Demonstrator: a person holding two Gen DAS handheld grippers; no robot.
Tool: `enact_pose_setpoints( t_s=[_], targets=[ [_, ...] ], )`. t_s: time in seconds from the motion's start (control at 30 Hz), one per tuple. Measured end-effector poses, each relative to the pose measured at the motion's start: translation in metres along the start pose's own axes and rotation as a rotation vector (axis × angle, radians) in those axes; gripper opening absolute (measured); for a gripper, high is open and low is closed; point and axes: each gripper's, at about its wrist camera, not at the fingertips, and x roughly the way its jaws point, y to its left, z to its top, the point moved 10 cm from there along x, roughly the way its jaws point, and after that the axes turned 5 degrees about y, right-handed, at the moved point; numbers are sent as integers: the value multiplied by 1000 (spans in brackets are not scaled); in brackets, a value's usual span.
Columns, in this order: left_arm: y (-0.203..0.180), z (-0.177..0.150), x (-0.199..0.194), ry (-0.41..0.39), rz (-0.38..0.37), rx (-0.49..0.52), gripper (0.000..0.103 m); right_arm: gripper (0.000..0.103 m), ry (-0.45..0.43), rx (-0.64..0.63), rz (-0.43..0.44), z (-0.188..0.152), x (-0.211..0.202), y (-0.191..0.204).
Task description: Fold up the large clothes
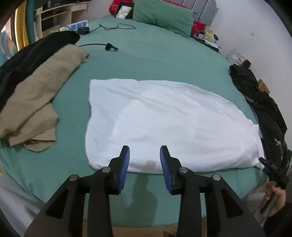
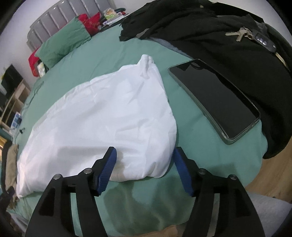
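Observation:
A large white garment (image 1: 164, 124) lies folded flat on the green bed (image 1: 146, 60). My left gripper (image 1: 144, 155) is open, its blue pads over the garment's near edge, left of middle. In the right wrist view the same white garment (image 2: 102, 124) fills the centre. My right gripper (image 2: 144, 155) is open with its jaws either side of the garment's near right corner, not closed on it. The right gripper also shows at the far right of the left wrist view (image 1: 273, 169), held by a hand.
A tan garment (image 1: 36, 102) and a black one (image 1: 27, 60) lie at the bed's left. Black clothing (image 2: 228, 42) with keys (image 2: 240, 34) and a phone (image 2: 215, 98) lie at the right. A green pillow (image 1: 162, 16) and charger cables (image 1: 109, 47) sit further back.

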Motion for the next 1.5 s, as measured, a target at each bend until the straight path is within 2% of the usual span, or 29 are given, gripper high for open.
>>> enact_pose_setpoints(
  t_s=[0.03, 0.1, 0.23, 0.3, 0.5, 0.7, 0.77, 1.0, 1.2, 1.3, 1.43, 1.5],
  targets=[
    [-1, -2, 3, 9, 5, 2, 37, 68, 4, -16, -9, -1, 1, 2],
    [1, -4, 7, 18, 10, -4, 46, 68, 5, -27, -20, -2, 0, 3],
    [-3, -8, 8, 15, -2, -5, 48, 68, -11, -20, -32, 1, -6, 0],
    [-8, -7, 8, 11, -10, 2, 56, 68, -38, -5, -22, 4, -14, -2],
    [-42, 12, -3, -50, -71, 55, 58, 68, -135, 54, 61, 16, -39, 0],
    [-95, 28, 5, -85, -119, 138, 60, 70, -54, 82, 152, 11, -17, 12],
    [-114, 26, 15, -74, -135, 160, 60, 79, -42, 102, 196, 11, -11, 17],
    [-162, 21, 56, -27, -180, 190, 60, 89, -34, 245, 376, 21, 4, 27],
    [-165, 10, 102, 60, -88, 217, 60, 90, 7, 240, 536, 23, 9, 65],
    [-167, 9, 105, 22, -22, 262, 60, 90, 50, 200, 597, 15, 13, 94],
    [-173, 3, 106, -22, 53, 295, 60, 89, 69, 181, 622, 10, 19, 118],
    [-173, 3, 106, -31, 60, 293, 60, 77, 75, 164, 625, 9, 21, 130]
  ],
)
